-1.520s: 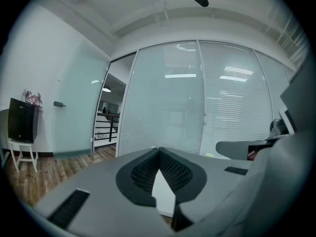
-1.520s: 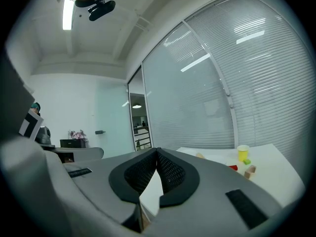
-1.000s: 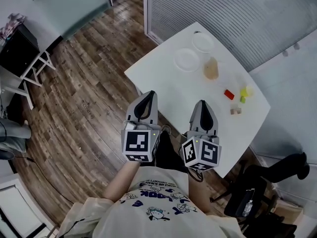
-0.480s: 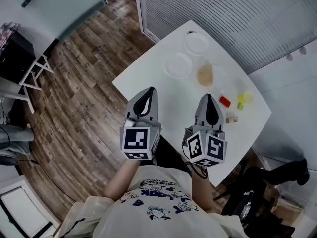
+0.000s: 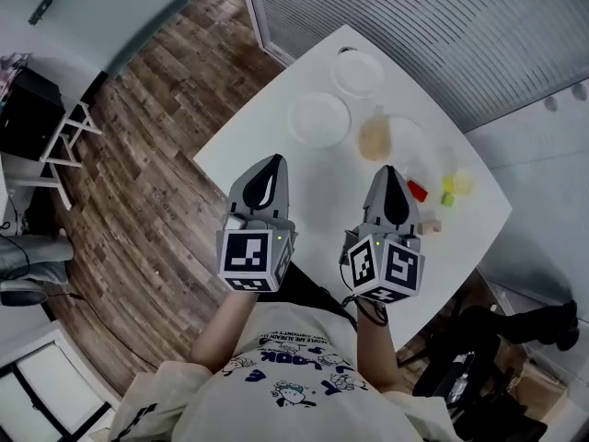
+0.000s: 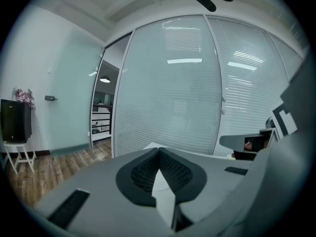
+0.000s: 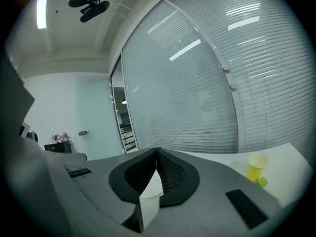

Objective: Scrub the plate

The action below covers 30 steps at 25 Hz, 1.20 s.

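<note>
Two white plates lie on the white table (image 5: pixel 308 168): a nearer plate (image 5: pixel 319 120) and a farther plate (image 5: pixel 358 73) by the far corner. A tan, brownish thing (image 5: pixel 374 140), perhaps a sponge, sits to the right of the nearer plate. My left gripper (image 5: pixel 267 168) hovers over the table's near left edge, jaws shut and empty. My right gripper (image 5: pixel 390 178) is held over the table short of the tan thing, also shut with nothing in it. In both gripper views the pads meet at the left gripper's tip (image 6: pixel 158 150) and the right gripper's tip (image 7: pixel 157 152).
A red block (image 5: pixel 417 190), a yellow cup (image 5: pixel 457 182), a green block (image 5: pixel 448 198) and small wooden blocks (image 5: pixel 431 225) stand at the table's right. The right gripper view shows the yellow cup (image 7: pixel 256 167). Wood floor lies to the left, slatted glass walls behind the table.
The table has slid nearer and lower in the head view. Both grippers now reach further over its near edge. Their jaws have stayed shut.
</note>
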Each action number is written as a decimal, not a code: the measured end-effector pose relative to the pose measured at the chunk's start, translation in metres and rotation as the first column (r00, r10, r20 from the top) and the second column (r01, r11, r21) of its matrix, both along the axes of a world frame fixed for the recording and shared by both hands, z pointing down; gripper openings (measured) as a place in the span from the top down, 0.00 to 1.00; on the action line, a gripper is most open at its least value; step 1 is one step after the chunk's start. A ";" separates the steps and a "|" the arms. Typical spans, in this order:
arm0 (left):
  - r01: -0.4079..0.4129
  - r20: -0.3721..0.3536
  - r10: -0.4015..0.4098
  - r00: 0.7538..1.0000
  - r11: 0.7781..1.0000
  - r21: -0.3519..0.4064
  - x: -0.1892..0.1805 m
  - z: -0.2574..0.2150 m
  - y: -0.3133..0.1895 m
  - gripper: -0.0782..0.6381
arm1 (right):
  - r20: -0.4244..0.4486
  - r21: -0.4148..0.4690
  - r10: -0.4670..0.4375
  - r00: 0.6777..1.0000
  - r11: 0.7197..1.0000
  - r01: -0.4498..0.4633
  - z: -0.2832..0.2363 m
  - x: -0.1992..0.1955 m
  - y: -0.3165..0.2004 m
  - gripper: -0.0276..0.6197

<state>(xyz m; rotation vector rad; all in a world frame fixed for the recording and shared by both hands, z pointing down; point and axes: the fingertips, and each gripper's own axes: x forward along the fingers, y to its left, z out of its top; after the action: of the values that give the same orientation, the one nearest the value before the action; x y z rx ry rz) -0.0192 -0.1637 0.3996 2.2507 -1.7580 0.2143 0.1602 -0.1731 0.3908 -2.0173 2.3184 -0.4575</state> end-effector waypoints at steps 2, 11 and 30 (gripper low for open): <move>-0.001 0.010 0.001 1.000 1.000 -0.011 0.000 0.003 -0.001 0.85 | 0.002 -0.012 0.009 1.000 1.000 -0.009 0.003 0.003 -0.003 0.96; 0.015 -0.016 -0.016 1.000 0.999 -0.050 -0.002 0.017 -0.011 0.85 | -0.050 -0.057 0.052 0.997 0.997 -0.055 0.021 0.022 -0.011 0.96; -0.099 -0.029 0.095 0.995 0.983 -0.156 -0.009 0.064 -0.080 0.85 | -0.154 -0.190 0.111 0.982 0.972 -0.139 0.063 0.026 -0.065 0.89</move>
<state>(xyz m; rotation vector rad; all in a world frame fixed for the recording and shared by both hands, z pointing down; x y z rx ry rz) -0.0280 -0.2437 0.4633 2.2178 -1.5635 0.3353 0.1862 -0.2383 0.4542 -2.3456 2.2858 -0.5798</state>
